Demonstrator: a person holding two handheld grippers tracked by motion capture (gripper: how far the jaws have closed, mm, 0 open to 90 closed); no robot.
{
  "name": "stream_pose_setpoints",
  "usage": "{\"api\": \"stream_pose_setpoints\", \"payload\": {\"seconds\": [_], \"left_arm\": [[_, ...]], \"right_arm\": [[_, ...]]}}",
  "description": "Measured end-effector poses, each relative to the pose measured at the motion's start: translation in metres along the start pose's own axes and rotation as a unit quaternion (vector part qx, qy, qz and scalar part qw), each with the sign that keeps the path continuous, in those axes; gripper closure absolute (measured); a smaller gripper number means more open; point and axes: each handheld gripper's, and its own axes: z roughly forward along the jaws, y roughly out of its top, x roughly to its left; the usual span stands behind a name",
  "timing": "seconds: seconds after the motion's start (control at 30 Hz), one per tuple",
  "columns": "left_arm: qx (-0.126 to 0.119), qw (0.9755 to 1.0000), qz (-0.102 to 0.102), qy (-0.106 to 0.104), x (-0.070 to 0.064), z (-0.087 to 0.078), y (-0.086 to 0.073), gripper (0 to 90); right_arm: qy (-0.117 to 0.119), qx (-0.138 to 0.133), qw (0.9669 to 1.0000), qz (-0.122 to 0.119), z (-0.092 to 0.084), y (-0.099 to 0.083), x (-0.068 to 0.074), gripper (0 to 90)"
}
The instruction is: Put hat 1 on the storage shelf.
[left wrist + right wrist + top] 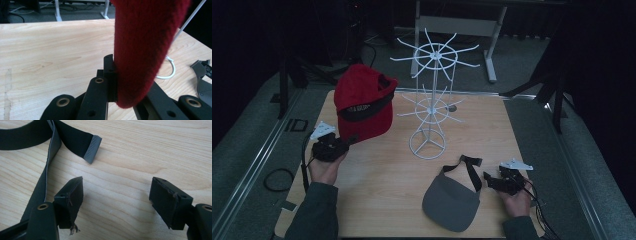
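A red cap (363,101) with a black inner band hangs tilted above the table's left part. My left gripper (348,140) is shut on its brim; in the left gripper view the red brim (145,50) stands clamped between the black jaws. A white wire hat stand (430,95) rises at the table's middle. In front of it, at the right, a grey visor (451,202) lies flat, its black strap (470,170) curling back. My right gripper (490,180) rests low beside that strap, jaws open over bare wood, with the strap end (92,148) just ahead.
The wooden table (377,175) has dark floor and rails on both sides. A grey metal frame (492,35) stands behind the table. Cables trail from both grippers off the front edge. The stand's white base ring (171,68) lies near the red brim.
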Motion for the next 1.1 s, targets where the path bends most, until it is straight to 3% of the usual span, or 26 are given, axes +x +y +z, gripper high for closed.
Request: {"api": "stream_pose_setpoints", "payload": {"seconds": [1.1], "left_arm": [[-0.048,0.9988,0.009,0.003,-0.007,-0.021,0.029,85.8]], "right_arm": [[0.000,-0.001,1.0000,0.000,0.000,0.000,0.000,27.3]]}}
